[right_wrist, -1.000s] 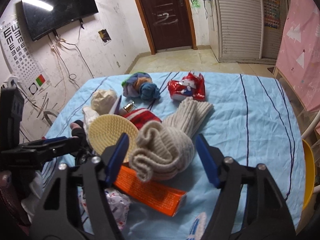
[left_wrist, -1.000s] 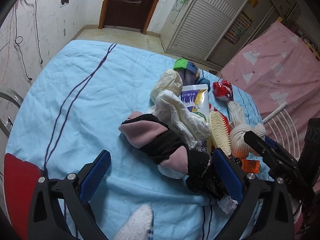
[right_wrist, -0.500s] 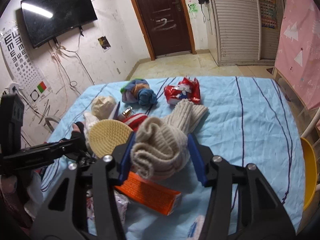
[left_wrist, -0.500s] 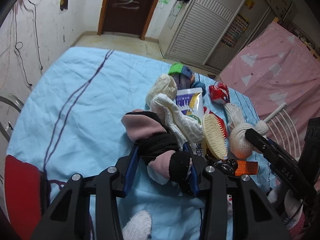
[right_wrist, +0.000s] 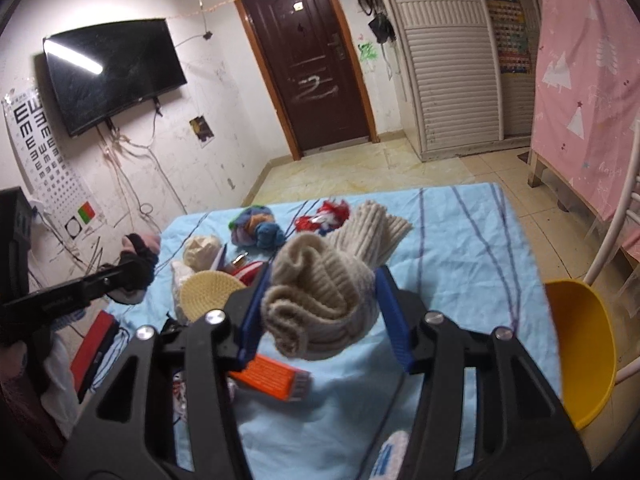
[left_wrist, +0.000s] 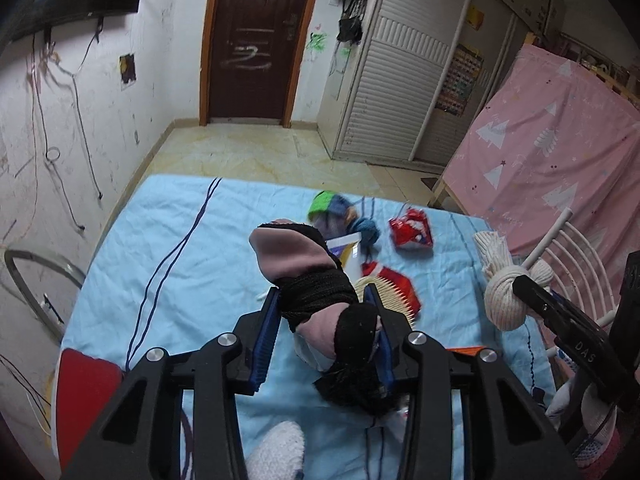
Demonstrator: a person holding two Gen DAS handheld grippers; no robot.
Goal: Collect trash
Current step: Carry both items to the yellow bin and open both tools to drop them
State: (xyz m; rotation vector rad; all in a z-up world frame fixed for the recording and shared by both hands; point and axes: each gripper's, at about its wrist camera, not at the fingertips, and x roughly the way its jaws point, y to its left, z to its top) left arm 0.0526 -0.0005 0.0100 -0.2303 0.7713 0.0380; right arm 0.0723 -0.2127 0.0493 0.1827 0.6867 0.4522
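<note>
Now that both bundles have left the light-blue striped sheet, we carry them off: left gripper clenching the pink-and-black sock roll, right gripper the knotted cream knit scarf.

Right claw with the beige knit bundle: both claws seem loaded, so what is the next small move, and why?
Probably swing the right claw toward the yellow bin at the bed's right edge and release there. Its pads are shut on the beige knit bundle, which is off the blue sheet, and that bin is the nearest container. The left claw, shut on the pink and black bundle, can wait.
</note>
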